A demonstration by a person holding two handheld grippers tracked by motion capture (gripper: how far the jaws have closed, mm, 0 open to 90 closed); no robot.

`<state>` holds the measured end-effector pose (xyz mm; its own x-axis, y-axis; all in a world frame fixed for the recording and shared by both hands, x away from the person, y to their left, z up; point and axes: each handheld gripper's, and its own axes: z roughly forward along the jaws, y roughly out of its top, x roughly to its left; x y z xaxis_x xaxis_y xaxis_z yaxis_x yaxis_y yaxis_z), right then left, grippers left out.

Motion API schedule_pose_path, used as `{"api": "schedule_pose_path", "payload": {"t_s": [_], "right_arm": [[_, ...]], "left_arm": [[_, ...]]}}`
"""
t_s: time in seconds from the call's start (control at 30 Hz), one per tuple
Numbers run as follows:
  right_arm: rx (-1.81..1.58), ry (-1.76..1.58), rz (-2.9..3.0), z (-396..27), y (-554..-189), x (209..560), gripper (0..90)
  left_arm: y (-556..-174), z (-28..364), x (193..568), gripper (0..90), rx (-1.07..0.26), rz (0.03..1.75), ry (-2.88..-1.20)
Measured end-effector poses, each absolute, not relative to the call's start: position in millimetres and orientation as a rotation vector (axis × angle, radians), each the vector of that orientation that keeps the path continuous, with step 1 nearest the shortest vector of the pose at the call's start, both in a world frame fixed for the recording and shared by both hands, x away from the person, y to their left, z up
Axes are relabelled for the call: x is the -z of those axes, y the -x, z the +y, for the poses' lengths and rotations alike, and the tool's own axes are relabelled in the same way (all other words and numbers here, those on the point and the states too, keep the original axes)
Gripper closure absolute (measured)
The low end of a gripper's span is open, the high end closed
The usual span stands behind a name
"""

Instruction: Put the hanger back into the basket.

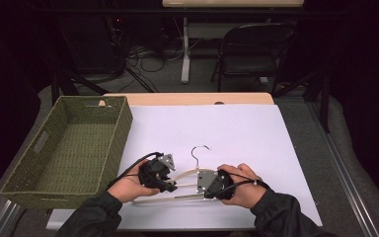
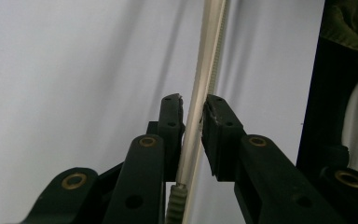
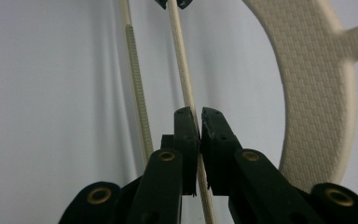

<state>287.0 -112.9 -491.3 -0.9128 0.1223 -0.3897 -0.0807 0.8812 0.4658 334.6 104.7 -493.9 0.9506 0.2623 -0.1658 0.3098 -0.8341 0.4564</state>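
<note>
Two tongs hold one clothes hanger [image 1: 187,180] low in the middle of the frame, on the white table [image 1: 237,133].

The left tongs [image 2: 193,105] have their jaws nearly closed on a thin pale rod of the hanger, with a small gap visible on one side. The right tongs [image 3: 200,114] are pressed tight on the other thin rod [image 3: 182,70], beside the ribbed bar [image 3: 137,98] and the curved shoulder [image 3: 307,84]. I judge that gripping from both ends keeps the light hanger steady and level, probably for lifting. The woven green basket [image 1: 113,138] stands open at the left of the frame, perhaps as a destination.
</note>
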Motion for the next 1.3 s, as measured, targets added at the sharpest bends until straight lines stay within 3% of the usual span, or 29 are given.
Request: {"api": "schedule_pose_path", "payload": {"t_s": [0.17,0.4,0.67,1.0,1.3], "right_arm": [[-0.752,-0.108,2.649,-121.6,-286.0,491.5,76.5],[-0.828,-0.143,2.614,-131.6,-281.8,479.8,73.8],[-0.893,-0.161,2.628,-137.9,-278.8,472.0,72.3],[-0.934,-0.204,2.632,-150.4,-281.2,467.4,66.6],[-0.957,-0.258,2.621,-156.9,-288.3,464.5,62.5]], "left_arm": [[-333.6,105.2,493.5,82.3,0.133,0.382,-2.612],[-334.6,116.3,490.9,87.0,0.148,0.413,-2.538],[-329.4,127.2,472.2,87.3,0.042,0.540,-2.494],[-306.6,171.0,423.3,87.3,-0.057,0.743,-2.382],[-299.9,223.1,371.3,87.4,-0.187,0.812,-2.357]]}}
